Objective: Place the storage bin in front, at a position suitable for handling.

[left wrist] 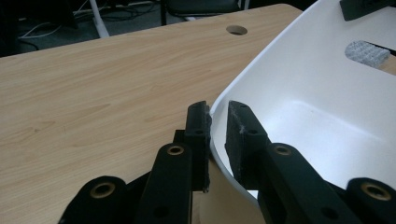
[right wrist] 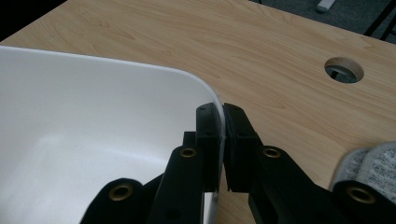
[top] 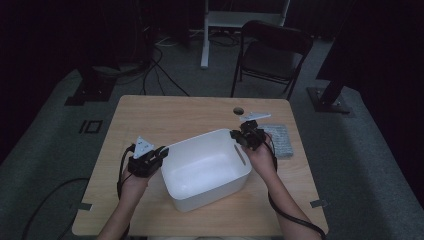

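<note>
An empty white plastic bin (top: 207, 167) stands slightly askew in the middle of the wooden table (top: 150, 115). My left gripper (top: 161, 153) is at the bin's left corner. In the left gripper view its jaws (left wrist: 218, 109) straddle the rim of the bin (left wrist: 303, 93), one pad outside and one inside, pressed on the thin wall. My right gripper (top: 236, 136) is at the far right corner. Its jaws (right wrist: 223, 109) are clamped tight on the bin's rim (right wrist: 93, 116). A person's hand holds each gripper.
A grey textured mat (top: 280, 140) lies on the table just right of the bin, also in the right gripper view (right wrist: 369, 163). A round cable hole (top: 238, 110) sits near the table's far edge. A black folding chair (top: 272, 50) stands beyond the table.
</note>
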Action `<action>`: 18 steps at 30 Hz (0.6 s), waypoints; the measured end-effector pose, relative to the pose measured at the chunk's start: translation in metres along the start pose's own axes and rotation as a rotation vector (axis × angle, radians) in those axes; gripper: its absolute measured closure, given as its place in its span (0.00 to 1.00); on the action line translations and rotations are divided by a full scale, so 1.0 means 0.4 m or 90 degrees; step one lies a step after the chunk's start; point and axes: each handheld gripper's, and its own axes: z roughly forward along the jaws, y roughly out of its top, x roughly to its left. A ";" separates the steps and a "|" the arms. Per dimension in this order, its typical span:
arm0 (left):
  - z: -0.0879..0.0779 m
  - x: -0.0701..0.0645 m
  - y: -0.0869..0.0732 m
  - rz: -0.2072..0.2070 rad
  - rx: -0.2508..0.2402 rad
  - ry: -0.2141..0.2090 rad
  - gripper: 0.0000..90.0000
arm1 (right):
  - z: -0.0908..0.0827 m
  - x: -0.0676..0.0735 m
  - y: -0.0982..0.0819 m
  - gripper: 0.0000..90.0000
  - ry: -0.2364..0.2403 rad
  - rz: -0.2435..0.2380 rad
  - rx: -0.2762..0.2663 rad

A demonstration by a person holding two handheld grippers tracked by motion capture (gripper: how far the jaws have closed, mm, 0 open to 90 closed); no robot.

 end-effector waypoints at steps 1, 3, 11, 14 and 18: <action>0.002 0.003 0.001 0.000 -0.001 0.001 0.89 | 0.000 0.000 -0.001 0.96 0.000 0.000 -0.001; 0.004 0.008 0.003 0.004 0.001 0.001 0.89 | -0.001 0.000 -0.002 0.95 0.002 0.003 -0.004; 0.005 0.018 0.002 0.004 -0.003 0.003 0.89 | -0.016 0.003 -0.016 0.92 0.029 0.021 -0.013; 0.003 0.019 0.002 0.006 -0.002 0.009 0.89 | -0.031 -0.005 -0.025 0.85 0.056 0.044 -0.021; -0.002 0.033 0.000 -0.001 -0.001 0.013 0.89 | -0.084 -0.008 -0.044 0.80 0.076 0.055 -0.053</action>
